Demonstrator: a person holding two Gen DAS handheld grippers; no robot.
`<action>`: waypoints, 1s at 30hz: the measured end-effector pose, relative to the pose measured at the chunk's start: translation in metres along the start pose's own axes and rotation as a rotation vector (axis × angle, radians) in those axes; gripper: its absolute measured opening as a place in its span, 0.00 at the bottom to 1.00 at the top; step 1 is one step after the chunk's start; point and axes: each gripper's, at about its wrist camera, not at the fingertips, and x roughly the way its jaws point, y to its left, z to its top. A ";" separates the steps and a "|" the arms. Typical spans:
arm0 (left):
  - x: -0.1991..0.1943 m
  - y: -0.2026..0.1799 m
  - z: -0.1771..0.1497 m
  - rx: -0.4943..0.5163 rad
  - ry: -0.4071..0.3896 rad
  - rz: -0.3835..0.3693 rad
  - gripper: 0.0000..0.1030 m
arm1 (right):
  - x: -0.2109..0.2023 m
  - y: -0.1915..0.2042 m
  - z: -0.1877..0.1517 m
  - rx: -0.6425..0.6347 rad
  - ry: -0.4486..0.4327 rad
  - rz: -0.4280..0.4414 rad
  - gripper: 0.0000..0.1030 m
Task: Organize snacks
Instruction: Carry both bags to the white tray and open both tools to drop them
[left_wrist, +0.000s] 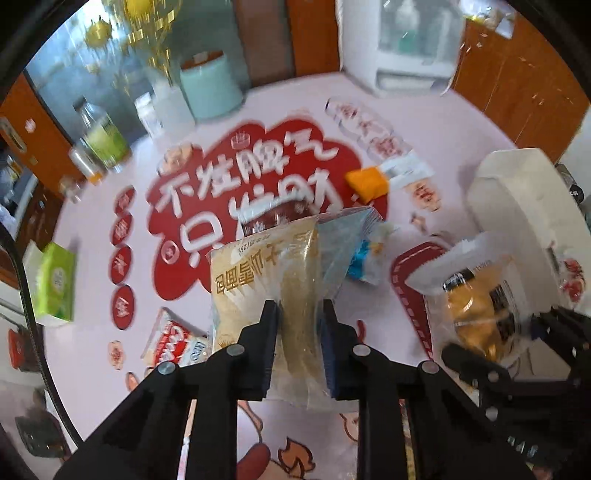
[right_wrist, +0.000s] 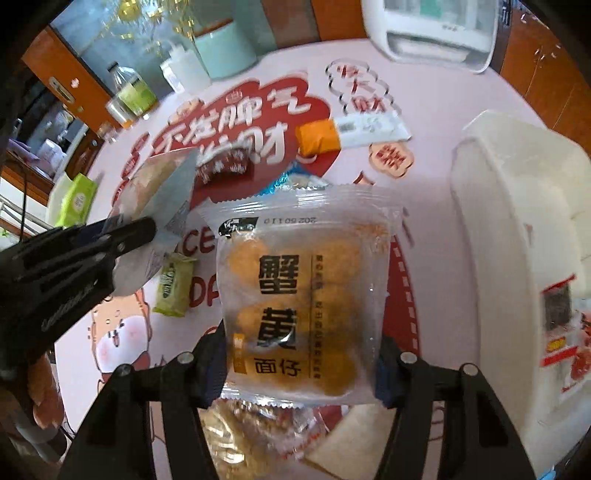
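Both claws are black linkages with silver pivot screws (left_wrist: 236, 349) and blue-edged pads (right_wrist: 382, 384).

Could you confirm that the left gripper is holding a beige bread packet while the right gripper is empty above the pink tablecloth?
Not quite: the right gripper is not empty. The right wrist view shows it gripping a clear packet of golden snacks. The left gripper does hold the beige bread packet above the pink tablecloth.

A pale mint canister (left_wrist: 210, 86) stands at eleven o'clock on the pink desk (left_wrist: 436, 122). A green-labelled bottle (left_wrist: 101, 134) is at ten, a green tissue pack (left_wrist: 55, 282) at nine, a white appliance (left_wrist: 406, 44) at one.
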 end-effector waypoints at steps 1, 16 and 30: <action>-0.007 0.000 0.000 0.006 -0.019 0.001 0.19 | -0.011 -0.003 -0.003 0.001 -0.019 0.005 0.60; -0.164 -0.107 0.005 0.098 -0.306 -0.203 0.19 | -0.160 -0.070 -0.034 0.025 -0.254 -0.007 0.60; -0.116 -0.245 0.060 0.106 -0.251 -0.306 0.20 | -0.182 -0.216 -0.014 0.114 -0.278 -0.175 0.61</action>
